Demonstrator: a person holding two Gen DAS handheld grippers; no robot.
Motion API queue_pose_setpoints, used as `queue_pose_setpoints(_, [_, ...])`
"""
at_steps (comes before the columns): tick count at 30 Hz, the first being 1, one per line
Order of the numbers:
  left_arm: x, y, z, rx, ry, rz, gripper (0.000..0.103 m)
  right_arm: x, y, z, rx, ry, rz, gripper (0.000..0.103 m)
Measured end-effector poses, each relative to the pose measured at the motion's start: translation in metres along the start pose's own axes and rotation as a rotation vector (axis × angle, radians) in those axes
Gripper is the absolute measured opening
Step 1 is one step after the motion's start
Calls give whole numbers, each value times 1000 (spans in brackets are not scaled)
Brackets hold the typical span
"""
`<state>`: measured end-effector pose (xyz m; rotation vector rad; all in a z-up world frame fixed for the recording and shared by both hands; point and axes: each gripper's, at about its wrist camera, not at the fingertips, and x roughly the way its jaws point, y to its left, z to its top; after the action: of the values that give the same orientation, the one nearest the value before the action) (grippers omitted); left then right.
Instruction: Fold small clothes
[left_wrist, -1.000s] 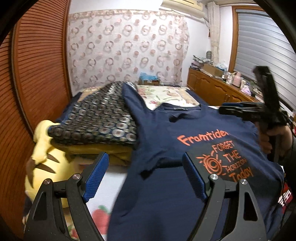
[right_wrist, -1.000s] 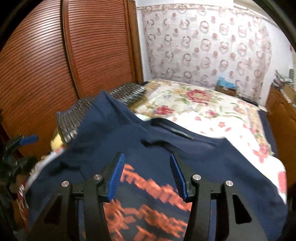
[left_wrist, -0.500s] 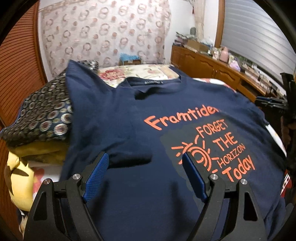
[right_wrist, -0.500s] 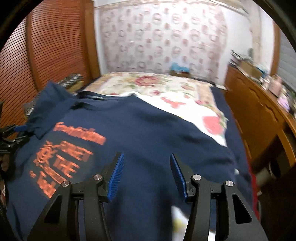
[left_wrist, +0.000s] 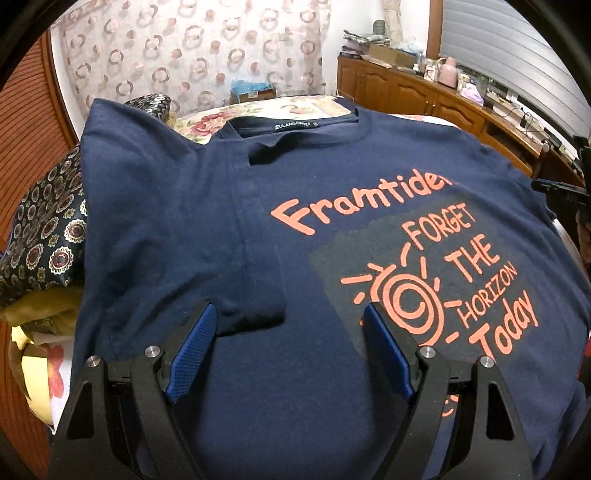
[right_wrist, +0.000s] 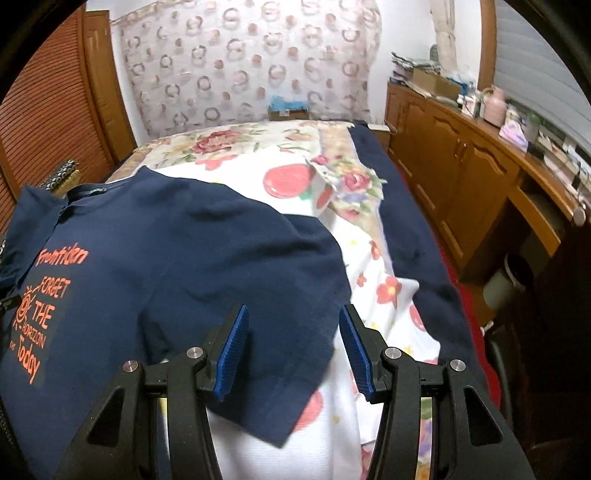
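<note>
A navy T-shirt (left_wrist: 207, 229) with orange print lies face up on the bed. Its left sleeve (left_wrist: 255, 314) is folded in over the chest. My left gripper (left_wrist: 288, 350) is open and empty, just above the shirt near that folded sleeve's end. In the right wrist view the same shirt (right_wrist: 177, 251) shows with its right sleeve (right_wrist: 288, 354) spread out on the floral sheet. My right gripper (right_wrist: 291, 350) is open and empty, hovering over that sleeve. The right gripper also shows at the right edge of the left wrist view (left_wrist: 565, 192).
A patterned dark cloth (left_wrist: 40, 229) on a yellow pile lies left of the shirt. The floral bed sheet (right_wrist: 295, 177) and a navy blanket (right_wrist: 417, 240) lie to the right. A wooden cabinet (right_wrist: 465, 166) runs along the right wall, slatted wardrobe doors (right_wrist: 51, 122) along the left.
Both grippers have swung outward and come lower over the shirt. The left view now sits over the folded left sleeve, the right view over the right sleeve. Both stay open.
</note>
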<state>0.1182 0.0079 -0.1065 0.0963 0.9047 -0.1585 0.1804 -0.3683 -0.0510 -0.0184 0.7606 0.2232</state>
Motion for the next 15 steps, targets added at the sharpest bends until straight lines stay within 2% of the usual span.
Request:
queue_pose_setpoints(2, [1,0,0,-2,2,-3,84,1,-1,3,13,17,9,53])
queue_pose_setpoints(5, [5,-2,2,13,16,-12,95,2,-4,6,25,42,24,53])
queue_pose_setpoints(10, [7,2,5,8,19,-10,97,1,-11,10,40,47,60,53])
queue_pose_setpoints(13, [7,2,5,6,20,-11,97,2,-10,8,25,43,86,36])
queue_pose_setpoints(15, [8,2,4,4,21,-11,101,-1,-7,9,-11,28,33,13])
